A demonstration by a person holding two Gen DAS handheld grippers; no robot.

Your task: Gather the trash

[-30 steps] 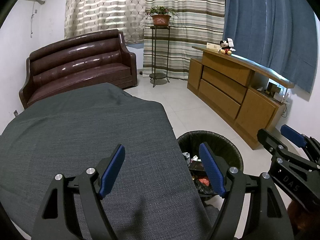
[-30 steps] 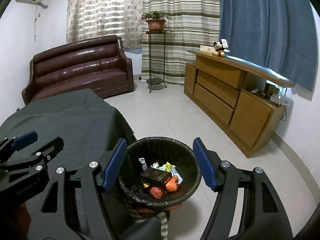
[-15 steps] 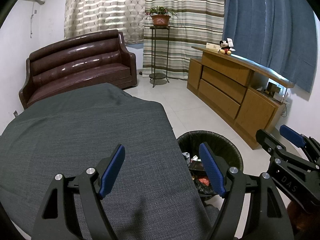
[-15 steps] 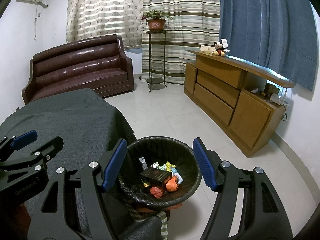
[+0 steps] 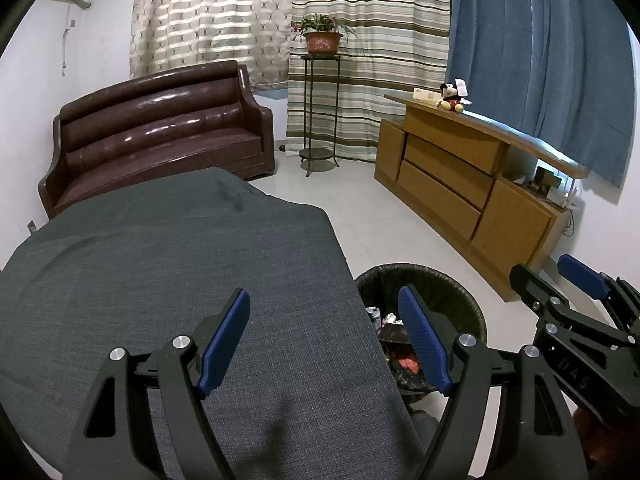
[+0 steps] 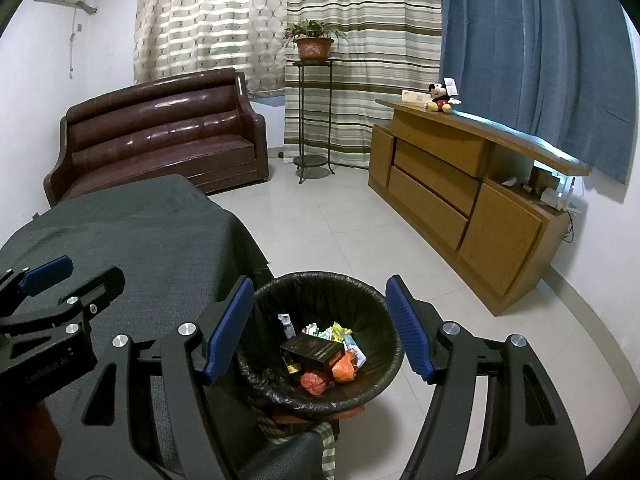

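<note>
Both the left gripper (image 5: 324, 336) and the right gripper (image 6: 320, 326) stand wide and empty. Trash (image 6: 320, 354) lies in the black-lined bin (image 6: 376, 384) beside the grey-covered table's (image 5: 160, 264) near right edge; scan the table before reaching

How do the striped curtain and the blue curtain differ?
The striped curtain carries horizontal bands of brown, cream and pale green; the blue curtain is one plain dark colour. The striped curtain hangs behind the plant stand, the blue curtain behind the wooden cabinet. Both hang closed.
</note>
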